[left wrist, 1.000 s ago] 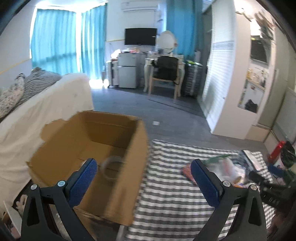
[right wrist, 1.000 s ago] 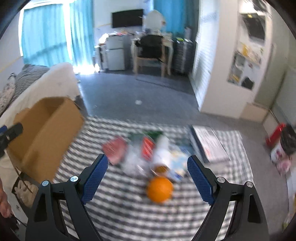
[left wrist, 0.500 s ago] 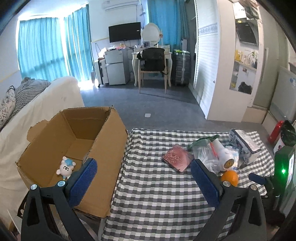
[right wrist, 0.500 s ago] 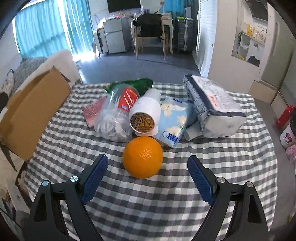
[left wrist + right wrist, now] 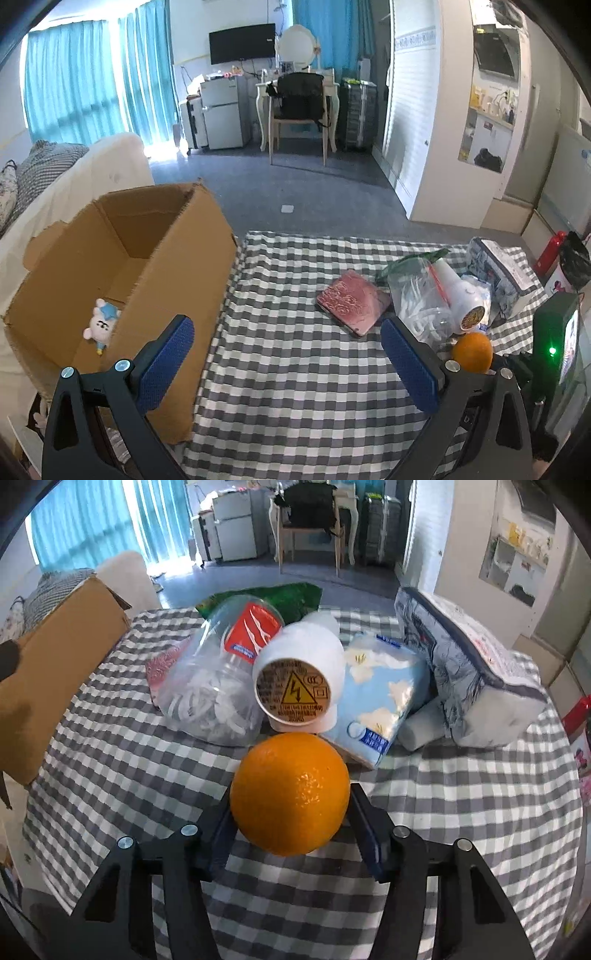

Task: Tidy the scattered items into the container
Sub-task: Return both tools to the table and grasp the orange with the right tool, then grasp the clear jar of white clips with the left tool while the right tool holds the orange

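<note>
Your right gripper (image 5: 290, 812) is closing around the orange (image 5: 290, 793), which sits between its pads on the desk (image 5: 461, 794). It is round, firm and may roll, so squeeze its widest middle gently. Your left gripper (image 5: 282, 365) is wide open and empty.

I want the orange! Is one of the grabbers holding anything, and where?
The right gripper is closing on the orange, fingers at its two sides. The left gripper holds nothing.

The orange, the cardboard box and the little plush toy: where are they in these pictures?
orange (image 5: 290, 794): right wrist view, middle of its peel.
cardboard box (image 5: 177, 295): left wrist view, its outer side wall.
plush toy (image 5: 99, 326): left wrist view, its white face, inside the box.
</note>
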A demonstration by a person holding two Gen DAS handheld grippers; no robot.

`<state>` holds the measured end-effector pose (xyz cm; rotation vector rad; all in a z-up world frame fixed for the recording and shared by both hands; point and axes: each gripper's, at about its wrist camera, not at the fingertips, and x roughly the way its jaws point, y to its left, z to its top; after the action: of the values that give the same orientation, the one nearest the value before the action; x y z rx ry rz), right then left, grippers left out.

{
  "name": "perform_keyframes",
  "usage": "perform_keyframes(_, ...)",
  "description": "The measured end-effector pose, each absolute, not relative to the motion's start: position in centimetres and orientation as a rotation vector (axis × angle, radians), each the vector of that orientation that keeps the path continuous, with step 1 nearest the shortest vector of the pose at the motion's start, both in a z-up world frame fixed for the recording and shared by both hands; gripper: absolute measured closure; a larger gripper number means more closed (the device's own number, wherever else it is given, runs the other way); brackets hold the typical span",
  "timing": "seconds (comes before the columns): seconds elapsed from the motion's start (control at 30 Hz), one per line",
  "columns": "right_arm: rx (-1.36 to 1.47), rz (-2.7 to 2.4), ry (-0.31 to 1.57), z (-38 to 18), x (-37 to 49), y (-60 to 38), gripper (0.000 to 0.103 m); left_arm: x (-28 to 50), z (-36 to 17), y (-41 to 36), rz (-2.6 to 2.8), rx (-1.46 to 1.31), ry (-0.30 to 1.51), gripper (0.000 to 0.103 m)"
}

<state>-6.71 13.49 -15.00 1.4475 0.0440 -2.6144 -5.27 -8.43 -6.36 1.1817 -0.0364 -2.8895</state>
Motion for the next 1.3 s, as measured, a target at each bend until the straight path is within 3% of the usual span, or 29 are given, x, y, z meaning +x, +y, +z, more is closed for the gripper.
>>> perform_keyframes(0.7,1.387,-2.739,-0.055,-9.1,-3.5,20.8,0.051,-10.4,-11.0,1.9,-2.982,1.347,-0.142,0.0)
perform_keyframes(1.1,1.367,-2.737,-0.073,-8.5,-4.5,20.0,0.051,-12.1,-12.4,2.1,-2.956,1.357,-0.082,0.0)
perform_keyframes(1.3,1.377,-2.736,-0.078,-8.6,-4.4,19.8,0.051,-12.2,-13.0,3.4,-2.956,1.342,-0.154,0.0)
